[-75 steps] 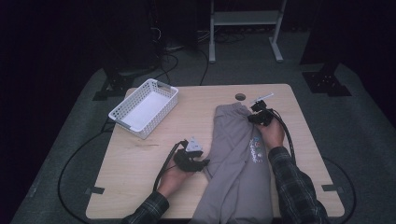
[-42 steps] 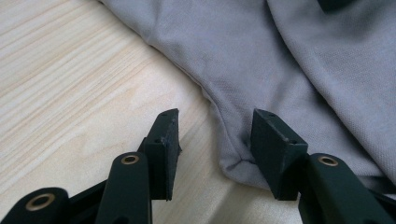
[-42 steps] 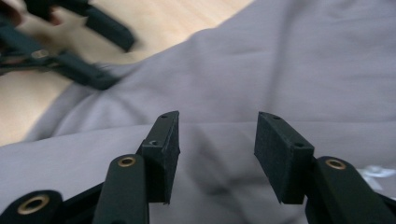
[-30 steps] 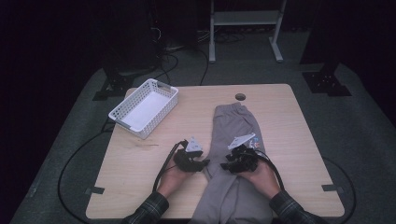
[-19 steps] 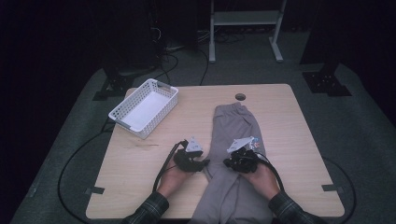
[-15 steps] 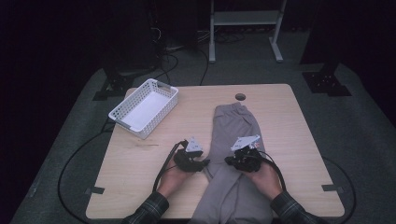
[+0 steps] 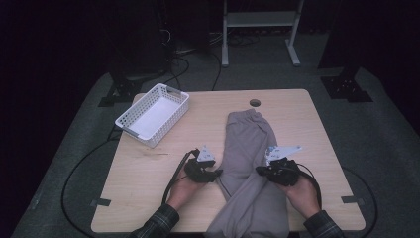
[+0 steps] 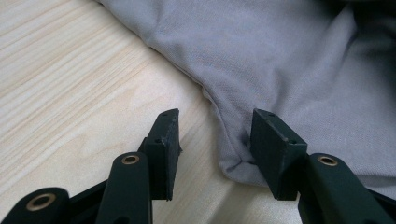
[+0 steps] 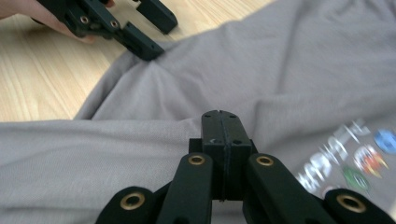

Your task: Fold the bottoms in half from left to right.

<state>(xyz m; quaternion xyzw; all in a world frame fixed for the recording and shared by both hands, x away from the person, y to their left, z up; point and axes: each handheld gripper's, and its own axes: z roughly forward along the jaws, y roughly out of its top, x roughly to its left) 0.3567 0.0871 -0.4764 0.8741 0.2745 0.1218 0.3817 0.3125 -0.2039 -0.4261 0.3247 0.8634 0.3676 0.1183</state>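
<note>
Jaws of left gripper [image 8: 212,140] half apart, straddling a folded edge of grey garment [image 8: 299,70]: one finger [image 8: 164,140] on bare table [image 8: 70,84], the other finger [image 8: 273,144] against the cloth, fold lying in the gap nearer that side, not pinched. Same gripper [image 7: 214,173] low at the garment's left edge in the high view, held in left hand [image 7: 185,186].

Jaws of right gripper [image 9: 222,140] just closed, pads pressed flat together, no cloth visible between them; tips hovering over grey fabric [image 9: 187,93], printed logo off to one side. Right gripper [image 7: 262,171] at the garment's right side in the high view, held in right hand [image 7: 299,191].

Garment [image 7: 247,144] stretched lengthwise down the middle of the table [image 7: 148,183], far end near a round hole [image 7: 255,103], near end hanging past the front edge between both forearms.

White basket [image 7: 153,115] at the far left corner, well apart.
</note>
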